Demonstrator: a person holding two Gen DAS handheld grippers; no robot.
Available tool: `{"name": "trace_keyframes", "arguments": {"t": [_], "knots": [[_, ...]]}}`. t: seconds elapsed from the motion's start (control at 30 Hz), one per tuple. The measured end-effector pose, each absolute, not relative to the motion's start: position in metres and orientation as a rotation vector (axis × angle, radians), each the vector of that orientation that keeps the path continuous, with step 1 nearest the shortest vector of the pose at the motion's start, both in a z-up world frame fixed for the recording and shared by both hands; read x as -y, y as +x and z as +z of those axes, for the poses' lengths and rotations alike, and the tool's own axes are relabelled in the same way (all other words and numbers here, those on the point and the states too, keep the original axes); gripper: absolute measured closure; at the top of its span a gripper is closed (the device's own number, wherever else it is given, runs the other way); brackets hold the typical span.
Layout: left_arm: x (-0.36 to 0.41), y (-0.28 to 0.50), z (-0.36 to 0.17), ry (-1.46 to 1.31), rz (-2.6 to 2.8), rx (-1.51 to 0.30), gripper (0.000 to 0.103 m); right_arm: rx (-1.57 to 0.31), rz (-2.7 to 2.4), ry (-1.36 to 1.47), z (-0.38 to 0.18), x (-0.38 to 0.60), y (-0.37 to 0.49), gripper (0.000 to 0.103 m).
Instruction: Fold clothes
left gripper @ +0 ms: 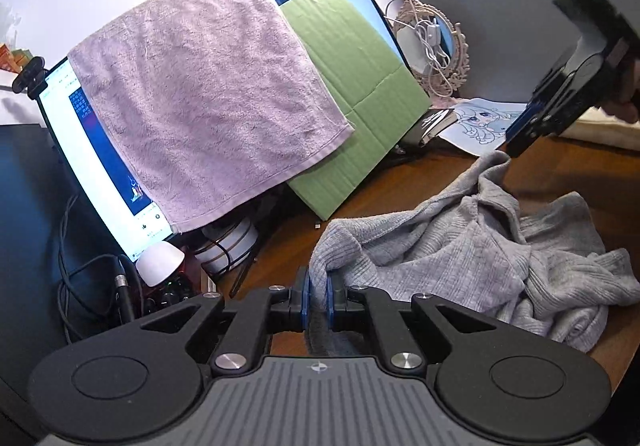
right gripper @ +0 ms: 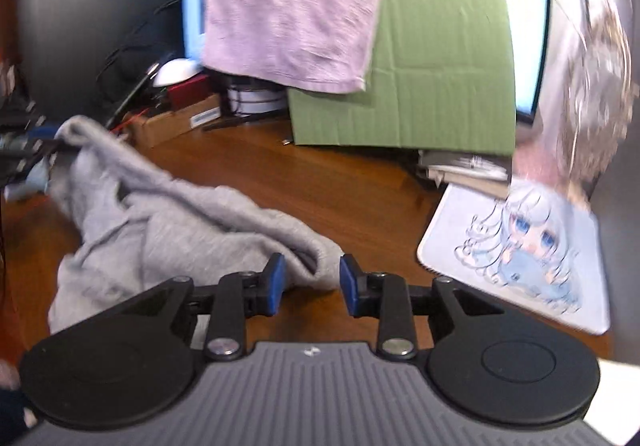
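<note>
A grey ribbed knit garment lies crumpled on the brown wooden desk. My left gripper is shut on one edge of it, the cloth pinched between the blue pads. In the right wrist view the garment stretches from the far left, where the left gripper holds it, to a bunched end between my right gripper's fingers. The right gripper is open around that end. It also shows in the left wrist view, above the garment.
A pink towel hangs over a lit monitor. Green cardboard leans beside it. A cartoon mouse pad, a book, a mirror, cables and small boxes crowd the desk's back.
</note>
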State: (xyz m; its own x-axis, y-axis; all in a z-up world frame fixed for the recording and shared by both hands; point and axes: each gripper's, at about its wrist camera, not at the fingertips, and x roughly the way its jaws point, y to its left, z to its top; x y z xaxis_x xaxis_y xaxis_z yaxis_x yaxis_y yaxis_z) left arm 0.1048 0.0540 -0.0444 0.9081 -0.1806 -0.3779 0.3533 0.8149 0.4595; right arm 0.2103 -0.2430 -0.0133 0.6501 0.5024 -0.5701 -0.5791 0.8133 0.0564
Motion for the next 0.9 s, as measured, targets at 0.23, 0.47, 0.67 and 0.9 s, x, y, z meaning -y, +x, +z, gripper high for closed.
{"name": "trace_keyframes", "arguments": {"t": [0.23,0.47,0.67,0.9], "knots": [[-0.055,0.109,-0.041,0.530,-0.271,-0.327,0.095,-0.687,0.625,-0.131,-0.021,0.233,0.240,0.099],[-0.063,0.106,-0.015,0.436,-0.233,-0.262,0.095,-0.589,0.612,0.141,0.035,0.249,0.239,0.100],[-0.081,0.082,0.010,0.351,-0.220,-0.205,0.095,-0.509,0.661,0.165,0.080,0.241,0.203,0.100],[-0.115,0.052,-0.002,0.251,-0.155,-0.222,0.095,-0.461,0.680,-0.002,0.075,0.191,0.099,0.099]]}}
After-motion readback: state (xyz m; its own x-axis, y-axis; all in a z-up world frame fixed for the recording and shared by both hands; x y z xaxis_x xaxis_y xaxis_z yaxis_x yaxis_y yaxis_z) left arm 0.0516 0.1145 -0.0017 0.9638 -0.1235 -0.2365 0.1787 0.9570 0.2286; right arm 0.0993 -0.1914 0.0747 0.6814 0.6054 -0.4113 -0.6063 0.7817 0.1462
